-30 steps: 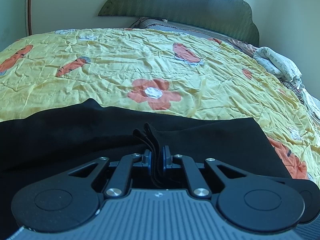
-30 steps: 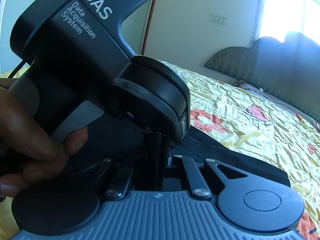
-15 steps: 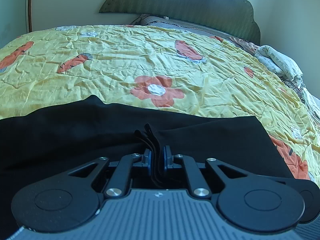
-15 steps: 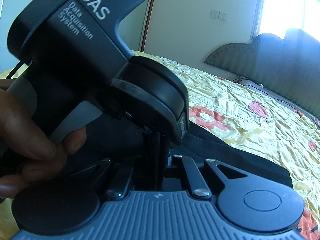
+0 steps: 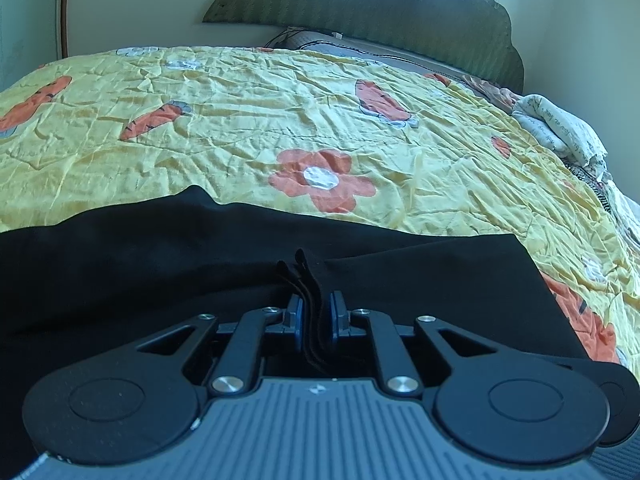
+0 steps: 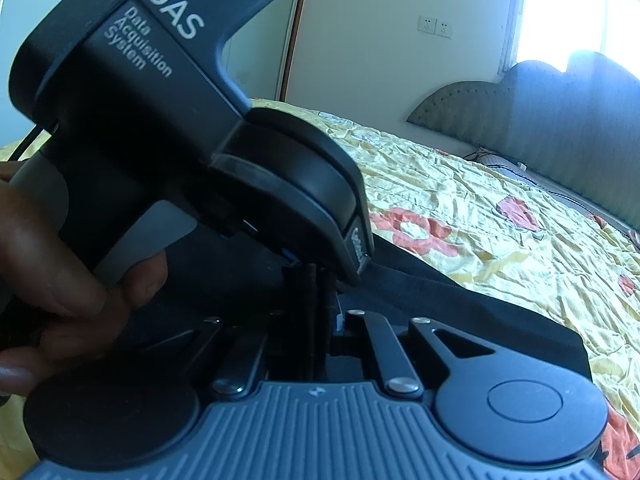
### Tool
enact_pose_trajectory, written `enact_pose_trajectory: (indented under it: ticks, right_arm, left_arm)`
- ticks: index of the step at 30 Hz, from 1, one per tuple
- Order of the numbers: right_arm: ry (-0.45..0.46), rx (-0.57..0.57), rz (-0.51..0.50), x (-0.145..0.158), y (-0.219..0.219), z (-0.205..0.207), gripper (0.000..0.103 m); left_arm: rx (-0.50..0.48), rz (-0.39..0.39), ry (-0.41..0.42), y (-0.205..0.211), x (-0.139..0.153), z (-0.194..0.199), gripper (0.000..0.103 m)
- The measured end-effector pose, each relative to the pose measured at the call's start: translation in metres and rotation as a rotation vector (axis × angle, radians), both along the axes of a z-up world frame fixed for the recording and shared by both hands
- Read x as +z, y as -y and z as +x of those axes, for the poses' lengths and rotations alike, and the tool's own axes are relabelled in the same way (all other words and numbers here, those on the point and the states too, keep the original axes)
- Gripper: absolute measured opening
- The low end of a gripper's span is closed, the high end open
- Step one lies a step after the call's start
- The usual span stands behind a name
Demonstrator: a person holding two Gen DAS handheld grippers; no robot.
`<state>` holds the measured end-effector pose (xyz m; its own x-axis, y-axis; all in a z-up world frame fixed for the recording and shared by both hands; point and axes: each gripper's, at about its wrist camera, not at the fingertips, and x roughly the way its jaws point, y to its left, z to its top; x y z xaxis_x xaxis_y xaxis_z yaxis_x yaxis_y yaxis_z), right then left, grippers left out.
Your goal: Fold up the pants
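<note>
Black pants (image 5: 160, 264) lie spread on the yellow flowered bedspread (image 5: 280, 112). My left gripper (image 5: 314, 312) is shut on a bunched edge of the pants, with layered black cloth sticking up between its blue pads. My right gripper (image 6: 316, 300) is also shut on a fold of the pants (image 6: 460, 304). The left gripper's body (image 6: 168, 128), held by a hand (image 6: 48, 264), sits right in front of the right gripper and hides much of that view. The two grippers are close together.
A dark padded headboard (image 5: 360, 4) stands at the far end of the bed. A crumpled white printed cloth (image 5: 560, 132) lies at the bed's right edge. A bright window (image 6: 580, 8) and a wall socket (image 6: 434, 26) show in the right wrist view.
The view of the bed shifts slightly as both grippers move together with the pants edge held. Both grips stay shut on the cloth.
</note>
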<state>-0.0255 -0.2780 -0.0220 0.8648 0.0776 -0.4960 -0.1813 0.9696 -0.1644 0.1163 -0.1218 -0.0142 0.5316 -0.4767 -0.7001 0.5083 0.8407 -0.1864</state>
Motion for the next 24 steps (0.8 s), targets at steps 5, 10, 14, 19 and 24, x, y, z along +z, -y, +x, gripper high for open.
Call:
enact_pose_trajectory:
  ticks: [5, 10, 14, 19, 24]
  right_arm:
    - [-0.001, 0.000, 0.000, 0.000, -0.001, 0.000, 0.008]
    - [-0.006, -0.002, 0.007, 0.001, -0.001, 0.002, 0.008]
    - [-0.006, -0.005, 0.023, 0.002, -0.001, 0.001, 0.010]
    - [-0.022, 0.010, 0.083, 0.010, 0.007, -0.010, 0.010]
    - [-0.041, 0.023, 0.142, 0.012, 0.016, -0.014, 0.010]
  left_arm:
    - [0.006, -0.011, -0.005, -0.002, 0.000, 0.001, 0.017]
    - [0.025, -0.035, -0.008, -0.006, 0.000, 0.004, 0.019]
    - [0.024, -0.045, -0.004, -0.008, 0.000, 0.005, 0.017]
    - [0.038, -0.059, -0.003, -0.011, 0.000, 0.005, 0.015]
    - [0.044, -0.061, 0.003, -0.013, 0.001, 0.003, 0.014]
